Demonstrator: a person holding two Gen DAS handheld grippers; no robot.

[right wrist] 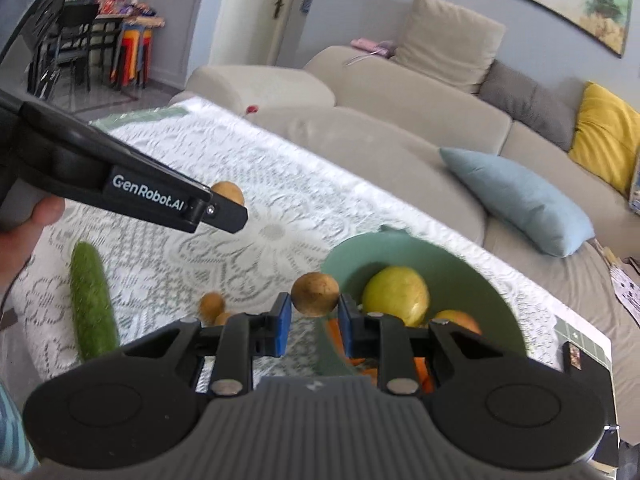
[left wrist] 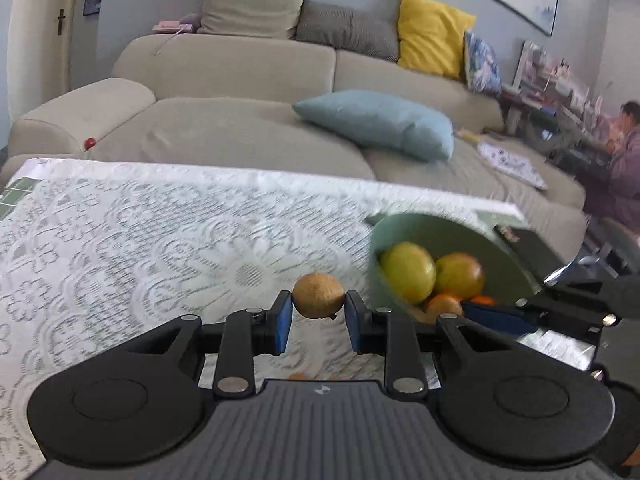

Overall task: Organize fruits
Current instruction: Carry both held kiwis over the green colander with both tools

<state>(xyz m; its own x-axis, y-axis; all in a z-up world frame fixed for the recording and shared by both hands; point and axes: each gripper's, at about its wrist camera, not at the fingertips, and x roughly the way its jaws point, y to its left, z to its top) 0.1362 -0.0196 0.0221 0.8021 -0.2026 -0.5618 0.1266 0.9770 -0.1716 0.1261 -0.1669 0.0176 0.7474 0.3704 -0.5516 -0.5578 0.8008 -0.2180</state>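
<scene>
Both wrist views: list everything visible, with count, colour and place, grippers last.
longans: four, tan; one in each gripper, two on the cloth
bowl: one, green, table's right side
fruit in bowl: yellow-green, red-yellow, orange pieces
cucumber: one, green, on cloth at left
tablecloth: white lace
sofa: beige, behind table
cushions: blue, yellow, beige, grey
person: seated far right
left gripper: shut on a longan
right gripper: shut on a longan
</scene>
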